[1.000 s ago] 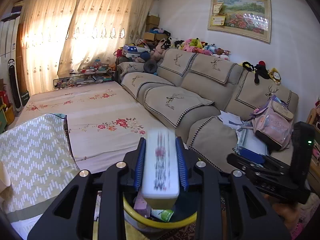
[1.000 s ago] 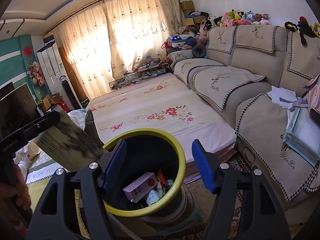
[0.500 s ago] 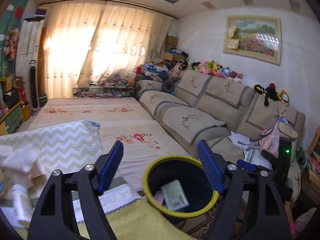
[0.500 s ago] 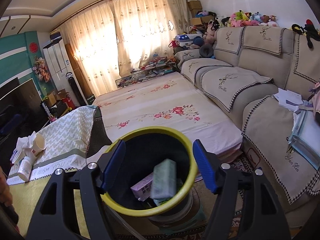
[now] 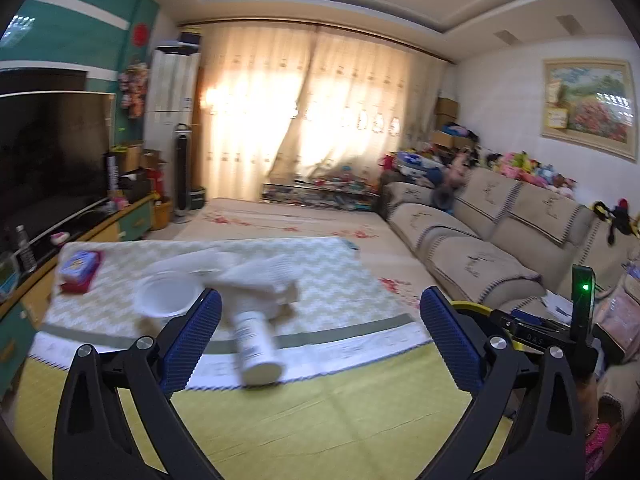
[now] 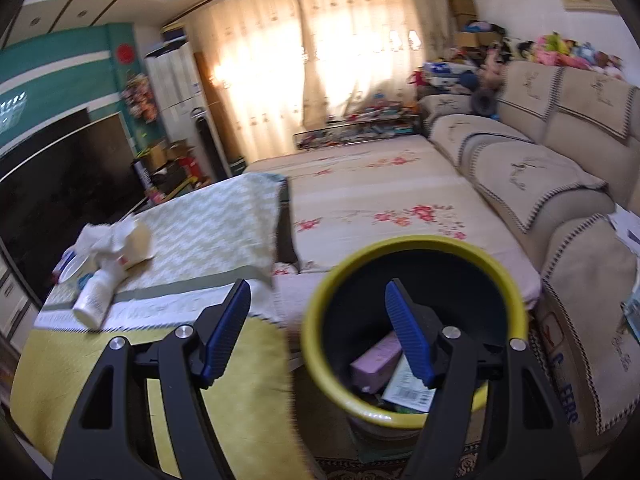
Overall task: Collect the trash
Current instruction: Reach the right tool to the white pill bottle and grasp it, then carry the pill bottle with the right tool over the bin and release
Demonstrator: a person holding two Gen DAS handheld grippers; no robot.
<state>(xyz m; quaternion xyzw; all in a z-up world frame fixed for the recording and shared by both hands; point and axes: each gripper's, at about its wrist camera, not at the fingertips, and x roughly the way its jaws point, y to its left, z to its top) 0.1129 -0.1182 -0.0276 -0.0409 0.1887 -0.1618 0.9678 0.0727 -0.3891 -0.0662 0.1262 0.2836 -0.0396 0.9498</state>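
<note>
Left wrist view: left gripper (image 5: 320,328) fingers have just spread wide, nothing between them, above white bottle (image 5: 256,344) lying on bench (image 5: 340,412); right gripper (image 6: 316,332) fingers apart, empty, beside yellow-rimmed bin (image 6: 320,344) holding trash.

A: Where does the light come from?

B: From the window behind the thin curtains (image 5: 320,120). They glow yellow-white, and the brightest spots are washed out. The rest of the room is softer and a bit dim. The TV (image 5: 48,152) on the side is very dark.

A: Is it sharp?

B: Not all of it. In the left view the white bottle (image 5: 256,344) and the cup (image 5: 168,294) are smeared. In the right view the yellow bin rim (image 6: 500,264) and the cloth edge look fuzzy.

A: And the edges?

B: Both pictures bend like a fishbowl, with black corners. The ceiling lines curve.
</note>
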